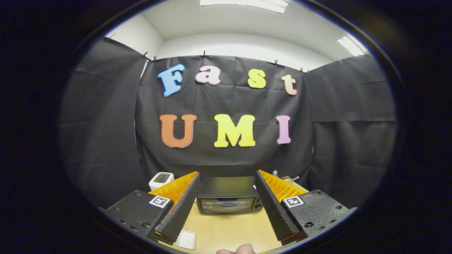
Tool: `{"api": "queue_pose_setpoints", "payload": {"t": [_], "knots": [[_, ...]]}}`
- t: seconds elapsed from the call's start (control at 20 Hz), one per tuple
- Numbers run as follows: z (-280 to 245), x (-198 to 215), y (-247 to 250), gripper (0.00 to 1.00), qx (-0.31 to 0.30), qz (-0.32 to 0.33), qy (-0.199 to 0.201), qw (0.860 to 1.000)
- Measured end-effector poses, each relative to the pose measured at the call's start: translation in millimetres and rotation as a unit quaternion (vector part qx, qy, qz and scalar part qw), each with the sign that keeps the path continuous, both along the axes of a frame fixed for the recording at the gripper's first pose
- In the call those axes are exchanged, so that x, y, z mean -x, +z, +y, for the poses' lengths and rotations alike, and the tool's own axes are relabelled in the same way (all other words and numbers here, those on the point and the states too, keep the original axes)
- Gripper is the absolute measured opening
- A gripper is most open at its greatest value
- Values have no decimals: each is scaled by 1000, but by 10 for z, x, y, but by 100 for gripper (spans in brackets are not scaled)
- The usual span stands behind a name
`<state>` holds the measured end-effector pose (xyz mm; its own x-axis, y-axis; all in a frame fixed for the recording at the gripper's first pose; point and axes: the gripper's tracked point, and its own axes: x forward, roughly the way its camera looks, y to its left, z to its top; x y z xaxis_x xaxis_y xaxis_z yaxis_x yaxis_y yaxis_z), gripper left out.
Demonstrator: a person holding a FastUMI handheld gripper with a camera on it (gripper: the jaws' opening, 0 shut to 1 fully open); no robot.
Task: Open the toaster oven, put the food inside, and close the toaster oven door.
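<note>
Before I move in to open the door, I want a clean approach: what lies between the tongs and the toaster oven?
Gripper view: only bare wooden table lies between the open tongs and the closed toaster oven ahead.

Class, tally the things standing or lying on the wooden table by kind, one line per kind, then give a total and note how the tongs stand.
Toaster oven, black, door closed, beyond the fingers: 1
Small white appliance, left of the oven: 1
White tray, near the left finger: 1
Total: 3
The tongs are open, holding nothing.
</note>
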<state>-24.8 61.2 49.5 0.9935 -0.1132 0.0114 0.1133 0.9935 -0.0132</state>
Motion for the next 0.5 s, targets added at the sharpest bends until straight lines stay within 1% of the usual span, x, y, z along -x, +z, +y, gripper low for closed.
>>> {"api": "queue_pose_setpoints", "payload": {"t": [0.15, 0.5], "knots": [[-9, -60, 51, 100, -7, -5, 2, 1000], [-54, -199, 33, 100, -7, 16, 8, 1000]]}}
